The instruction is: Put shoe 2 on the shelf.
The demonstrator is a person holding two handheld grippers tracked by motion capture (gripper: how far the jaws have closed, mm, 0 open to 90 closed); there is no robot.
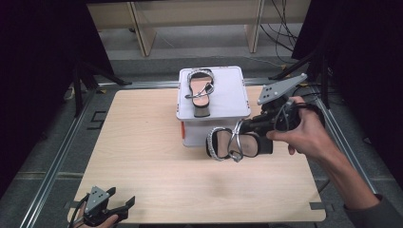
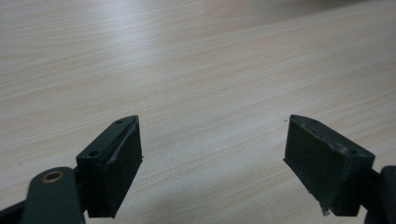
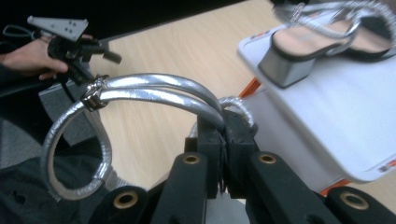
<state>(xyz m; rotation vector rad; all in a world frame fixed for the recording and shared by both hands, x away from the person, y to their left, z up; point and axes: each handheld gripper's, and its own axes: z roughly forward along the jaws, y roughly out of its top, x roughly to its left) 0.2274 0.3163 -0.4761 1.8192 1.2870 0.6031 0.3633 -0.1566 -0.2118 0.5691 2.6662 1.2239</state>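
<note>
Right tongs (image 1: 244, 127) clamp the strap of a silver, black-soled block-heel sandal (image 1: 233, 144), hanging above the pale wooden worktop (image 1: 142, 156) beside a white box (image 1: 223, 102); left tongs (image 1: 124, 205) gape empty

I can read no words, numbers or brand marks anywhere. The white box (image 1: 214, 102) near the bench's (image 1: 157, 175) far edge has a small orange-and-white patch at its lower corner in the right gripper view, too small and blurred to make out. The sandals' insoles and the bench top carry no print I can tell.
</note>
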